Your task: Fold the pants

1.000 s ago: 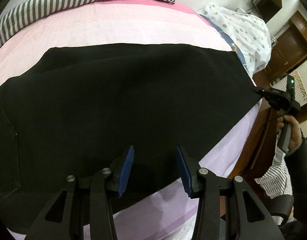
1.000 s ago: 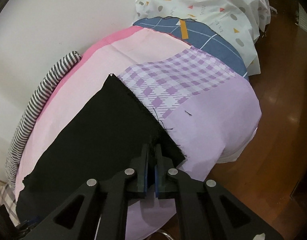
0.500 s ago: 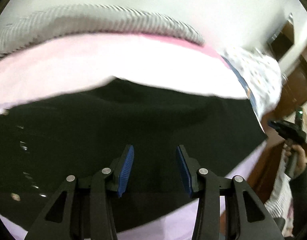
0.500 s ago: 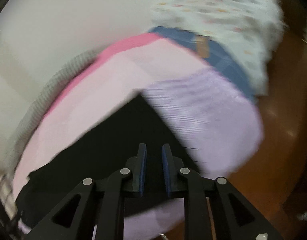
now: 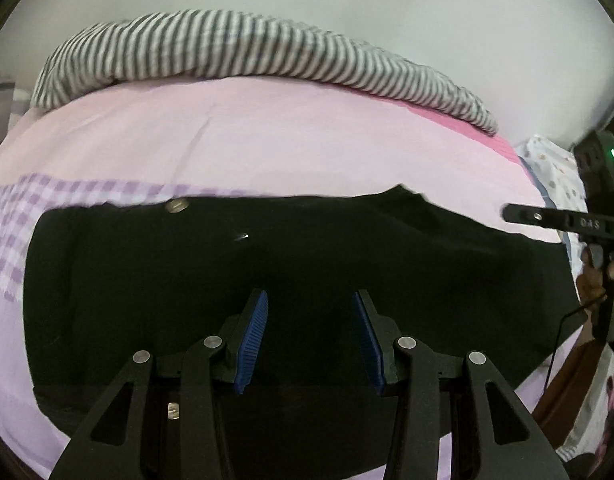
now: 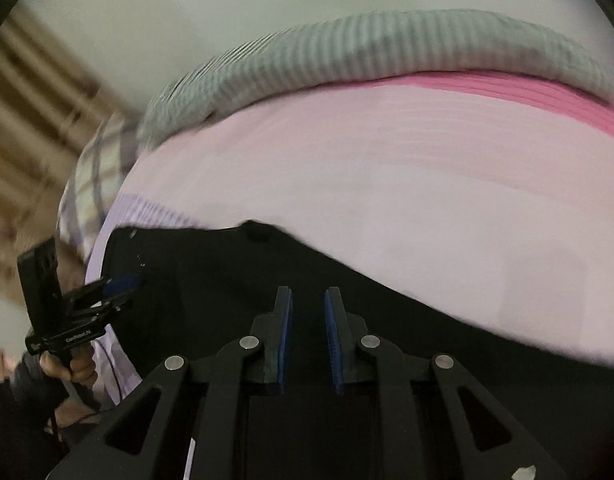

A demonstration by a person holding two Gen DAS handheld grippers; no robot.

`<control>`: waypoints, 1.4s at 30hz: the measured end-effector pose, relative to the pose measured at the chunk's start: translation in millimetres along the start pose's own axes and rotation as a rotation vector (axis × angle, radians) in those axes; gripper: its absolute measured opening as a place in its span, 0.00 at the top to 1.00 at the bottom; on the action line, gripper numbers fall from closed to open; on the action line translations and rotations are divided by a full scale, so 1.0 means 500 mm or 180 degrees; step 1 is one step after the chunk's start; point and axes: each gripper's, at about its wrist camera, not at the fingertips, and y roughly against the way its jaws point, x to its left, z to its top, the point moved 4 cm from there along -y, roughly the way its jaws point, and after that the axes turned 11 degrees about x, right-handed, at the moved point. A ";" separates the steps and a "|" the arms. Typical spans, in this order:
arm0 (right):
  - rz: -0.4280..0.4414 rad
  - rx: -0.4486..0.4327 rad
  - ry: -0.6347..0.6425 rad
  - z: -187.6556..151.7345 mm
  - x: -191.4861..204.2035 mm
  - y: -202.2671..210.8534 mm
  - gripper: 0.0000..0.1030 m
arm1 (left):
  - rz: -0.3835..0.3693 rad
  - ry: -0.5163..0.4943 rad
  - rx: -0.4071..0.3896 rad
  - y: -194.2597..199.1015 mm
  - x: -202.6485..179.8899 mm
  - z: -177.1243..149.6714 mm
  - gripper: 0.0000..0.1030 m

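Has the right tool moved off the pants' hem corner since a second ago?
Yes. The right tool, then clamped at the corner by the floral bedding, now hangs open over the black pants near the striped pillow.

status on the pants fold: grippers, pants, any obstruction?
Left gripper open, empty, over pants. Right gripper open, empty. Pants flat on bed. Nothing in the way.

Bare pink sheet (image 5: 267, 140) beyond the black pants (image 5: 307, 264) (flat, low), striped bedding (image 5: 235, 48) ridge blocking the wall side
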 end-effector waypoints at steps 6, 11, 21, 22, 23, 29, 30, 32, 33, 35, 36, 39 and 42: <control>-0.0053 0.0399 0.0439 0.071 0.088 -0.120 0.73 | -0.0109 0.0065 0.0056 0.009 0.037 -0.019 0.56; -0.0029 0.0596 0.0556 0.107 0.105 -0.176 0.72 | -0.0200 0.0089 0.0084 0.005 0.047 -0.034 0.56; -0.0145 0.0408 0.0694 0.143 0.125 -0.156 0.95 | -0.0250 0.0056 0.0085 0.009 0.049 -0.069 0.56; -0.0189 0.0418 0.0656 0.146 0.121 -0.168 0.95 | -0.0238 0.0042 0.0090 0.012 0.049 -0.075 0.56; -0.0233 0.0422 0.0649 0.146 0.115 -0.175 0.95 | -0.0231 0.0040 0.0093 0.013 0.050 -0.080 0.56; -0.0214 0.0331 0.0419 0.156 0.102 -0.181 0.85 | -0.0103 -0.0067 0.0070 0.019 0.041 -0.099 0.56; -0.0230 0.0282 0.0376 0.155 0.102 -0.170 0.78 | -0.0092 -0.0072 0.0073 0.018 0.041 -0.101 0.56; -0.0228 0.0070 0.0263 0.148 0.095 -0.122 0.76 | -0.0104 -0.0059 0.0078 0.019 0.042 -0.104 0.56; -0.0273 -0.0040 0.0203 0.141 0.086 -0.091 0.76 | -0.0115 -0.0057 0.0080 0.020 0.043 -0.107 0.56; -0.0461 -0.0206 0.0092 0.122 0.060 -0.036 0.72 | -0.0127 -0.0054 0.0088 0.022 0.044 -0.111 0.56; -0.0562 -0.0267 0.0020 0.107 0.043 -0.010 0.69 | -0.0126 -0.0060 0.0090 0.021 0.044 -0.111 0.56; -0.0864 -0.0379 -0.0222 0.052 -0.016 0.047 0.67 | -0.0094 -0.0099 0.0080 0.021 0.043 -0.116 0.56; -0.0971 -0.0324 -0.0524 -0.012 -0.066 0.060 0.67 | -0.0052 -0.0118 0.0081 0.021 0.041 -0.116 0.56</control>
